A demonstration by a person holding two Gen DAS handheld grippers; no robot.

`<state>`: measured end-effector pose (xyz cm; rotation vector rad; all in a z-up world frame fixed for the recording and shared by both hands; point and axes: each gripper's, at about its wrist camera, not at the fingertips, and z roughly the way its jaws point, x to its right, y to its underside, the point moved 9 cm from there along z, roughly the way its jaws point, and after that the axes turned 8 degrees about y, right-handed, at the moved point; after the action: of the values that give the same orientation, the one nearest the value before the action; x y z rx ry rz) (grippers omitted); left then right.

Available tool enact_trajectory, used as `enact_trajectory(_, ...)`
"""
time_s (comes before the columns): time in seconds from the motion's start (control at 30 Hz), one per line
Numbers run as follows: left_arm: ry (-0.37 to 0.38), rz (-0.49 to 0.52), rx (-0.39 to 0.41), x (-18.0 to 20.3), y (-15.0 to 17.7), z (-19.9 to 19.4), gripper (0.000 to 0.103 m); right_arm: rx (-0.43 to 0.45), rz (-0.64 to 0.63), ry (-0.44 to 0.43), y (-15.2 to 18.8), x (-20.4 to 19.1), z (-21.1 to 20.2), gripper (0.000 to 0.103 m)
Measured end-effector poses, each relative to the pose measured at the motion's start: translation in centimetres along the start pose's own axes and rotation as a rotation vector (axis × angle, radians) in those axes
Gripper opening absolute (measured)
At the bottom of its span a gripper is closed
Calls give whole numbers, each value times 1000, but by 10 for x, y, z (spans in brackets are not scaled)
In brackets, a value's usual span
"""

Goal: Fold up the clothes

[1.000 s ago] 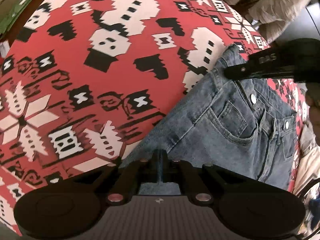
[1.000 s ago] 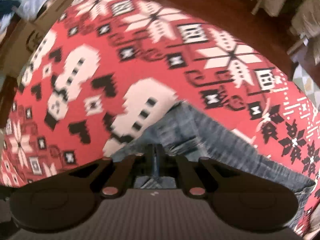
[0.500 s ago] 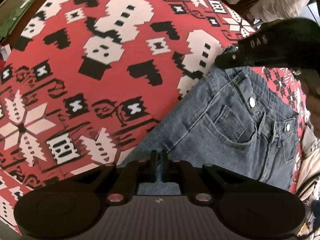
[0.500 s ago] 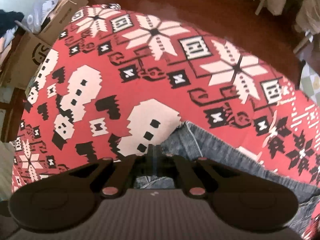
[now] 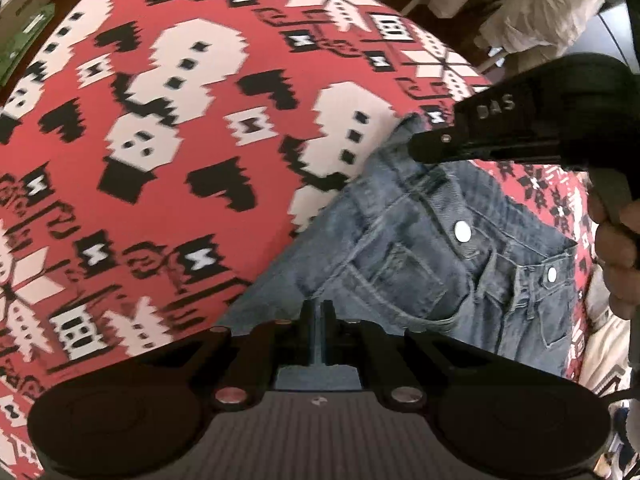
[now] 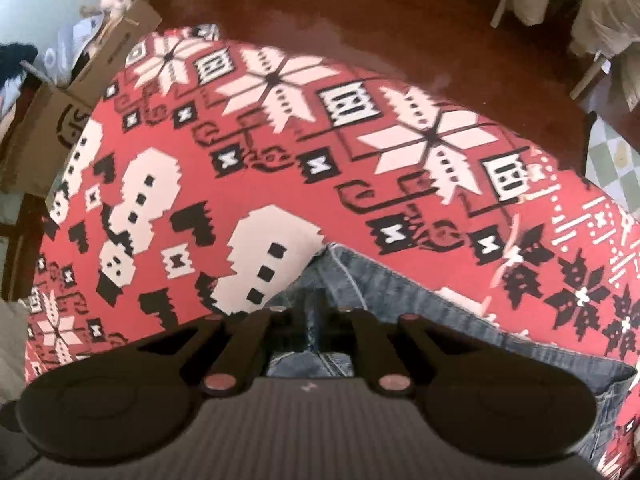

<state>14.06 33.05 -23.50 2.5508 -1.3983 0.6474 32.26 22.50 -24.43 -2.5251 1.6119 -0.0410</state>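
Observation:
Blue denim jeans [image 5: 420,264] lie on a red patterned blanket [image 5: 168,160], waistband and metal buttons up. My left gripper [image 5: 318,312] is shut on the jeans' side edge near the front pocket. My right gripper [image 6: 316,308] is shut on the waistband corner of the jeans [image 6: 360,280]. It also shows in the left wrist view [image 5: 416,148], pinching that corner and lifting it off the blanket. A hand holds its handle at the right edge.
The red, white and black blanket [image 6: 280,160] covers the work surface. Cardboard boxes [image 6: 60,120] stand beyond its far left. Beige cloth-covered items [image 5: 520,8] stand on the dark wooden floor at the far right.
Both grippers have lifted the jeans and drawn them away from the far blanket edge. The right gripper rose with the waistband corner, which now bunches upward.

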Motion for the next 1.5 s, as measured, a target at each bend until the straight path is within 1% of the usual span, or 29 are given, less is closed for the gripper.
enact_trajectory(0.1, -2, 9, 5, 1, 2, 4, 3, 2, -10, 19, -1, 6, 8, 3)
enact_trajectory(0.17, -5, 13, 9, 1, 3, 7, 3, 23, 2, 22, -7, 12, 14, 2)
enact_trajectory(0.3, -17, 25, 1, -3, 9, 4, 3, 52, 13, 55, -15, 22, 10, 3)
enact_trajectory(0.43, -29, 30, -6, -10, 14, -2, 3, 53, 13, 17, -9, 16, 1, 3)
enact_trajectory(0.63, -49, 33, -9, -24, 21, -12, 3, 13, 29, 9, 17, 2, 3, 3)
enact_trajectory(0.8, -65, 45, -12, -38, 32, -20, 3, -6, 51, -19, 47, -9, -7, 3)
enact_trajectory(1.07, -105, 59, -38, -76, 65, -38, 4, -88, 45, -61, 117, -46, -10, 3)
enact_trajectory(1.2, -86, 62, -39, -95, 79, -48, 3, -117, 51, -71, 146, -61, -10, 3)
enact_trajectory(1.3, -61, 82, -44, -100, 86, -55, 3, -127, 53, -64, 160, -67, -12, 3)
enact_trajectory(1.4, -92, 130, -59, -102, 93, -59, 3, -133, 55, -53, 170, -70, -15, 3)
enact_trajectory(1.47, -111, 135, -60, -109, 96, -64, 3, -134, 60, -47, 174, -70, -18, 3)
enact_trajectory(1.5, -108, 130, -58, -113, 97, -67, 5, -132, 61, -46, 175, -71, -20, 3)
